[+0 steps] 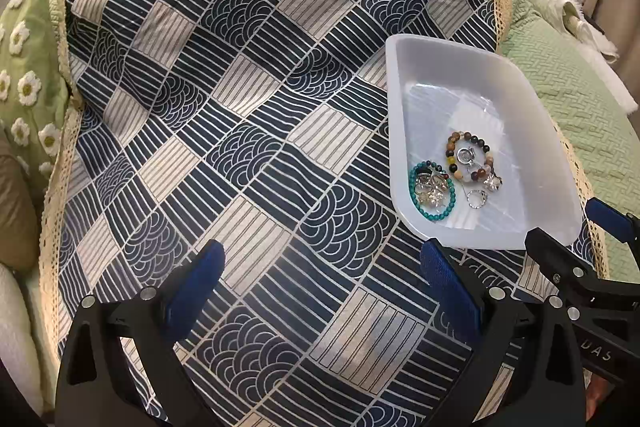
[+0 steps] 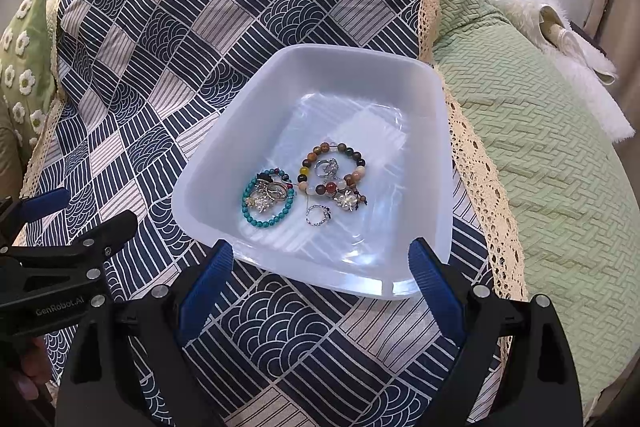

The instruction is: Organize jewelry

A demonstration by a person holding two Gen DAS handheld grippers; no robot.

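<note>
In the left wrist view, the left gripper (image 1: pixel 320 275) hung over a patchwork cloth (image 1: pixel 240 107) of navy and cream squares, its two blue-padded fingers spread wide apart with nothing between them. To its right, a shallow white plastic tray (image 1: pixel 432 67) rested on the cloth, close to the cloth's lace edge. Inside the tray's near end lay a turquoise bead bracelet (image 1: pixel 434 215) ringed around a cluster of small metal rings, and just beside it a bracelet of mixed brown and amber beads (image 1: pixel 454 143). A single silver ring (image 1: pixel 476 199) lay loose between them, slightly nearer. The right gripper (image 1: pixel 568 227) showed at the right edge, released, near the tray's closest corner. A green cushion with daisies (image 1: pixel 24 75) sat at the far left.

In the right wrist view, the right gripper (image 2: pixel 320 267) was open too, its blue pads (image 2: pixel 208 287) straddling the near rim of the tray (image 2: pixel 340 67) without closing on it. The turquoise bracelet (image 2: pixel 256 219), the brown bead bracelet (image 2: pixel 308 157) and the silver ring (image 2: pixel 318 217) lay together in the tray's near left part. The left gripper (image 2: pixel 88 219) entered from the left, over the cloth (image 2: pixel 160 47). A green textured bedspread (image 2: pixel 540 147) lay to the right
</note>
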